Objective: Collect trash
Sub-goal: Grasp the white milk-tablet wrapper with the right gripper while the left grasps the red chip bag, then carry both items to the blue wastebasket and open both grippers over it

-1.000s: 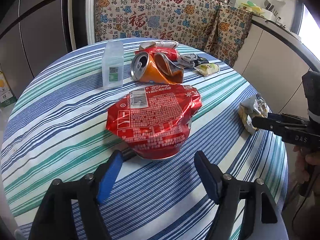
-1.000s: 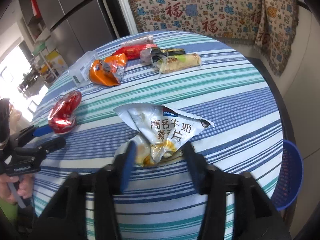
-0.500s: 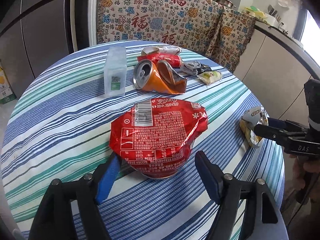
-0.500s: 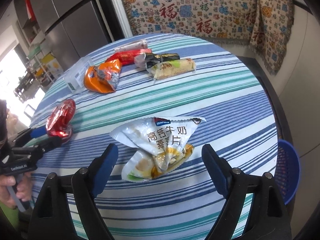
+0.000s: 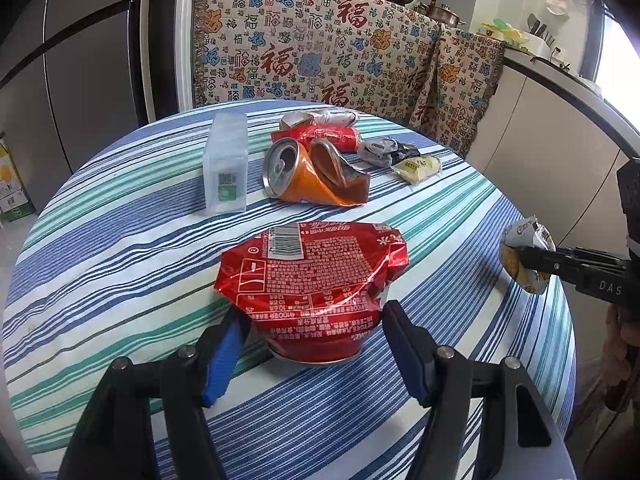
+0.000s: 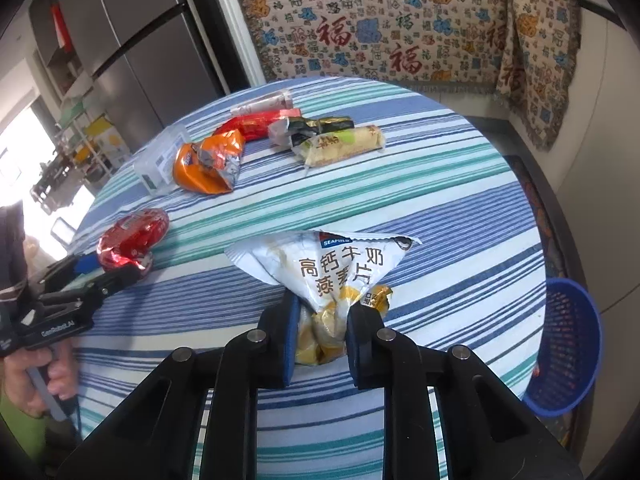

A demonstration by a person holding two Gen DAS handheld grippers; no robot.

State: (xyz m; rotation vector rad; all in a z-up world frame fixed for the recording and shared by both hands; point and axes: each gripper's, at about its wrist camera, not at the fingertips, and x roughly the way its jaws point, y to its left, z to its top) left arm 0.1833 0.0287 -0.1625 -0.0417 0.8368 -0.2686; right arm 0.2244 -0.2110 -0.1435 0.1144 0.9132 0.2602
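Fingers of the right gripper [image 6: 320, 334], low in the middle of the right wrist view, were closing on the lower end of a white and yellow oat-flake packet [image 6: 340, 276], their blue pads pressed against both of its sides. The packet's printed top fanned out above them over the striped counter [image 6: 440, 184]. At the right edge of that frame a blue basket [image 6: 568, 344] stood beyond the counter's rim, lower down.

Fingers of the left gripper [image 5: 316, 354], at the bottom of the left wrist view, were closing too, yet stood well apart; the left pad lay just beside a crushed red can [image 5: 312, 284] that sat between them, and the right pad showed a gap.

Higher in that frame lay a crushed orange can [image 5: 312, 176], with a clear plastic box [image 5: 225, 164] to its left. Behind it were a red wrapper [image 5: 320, 138], a silver and black wrapper [image 5: 380, 148] and a pale yellow snack packet [image 5: 418, 166].
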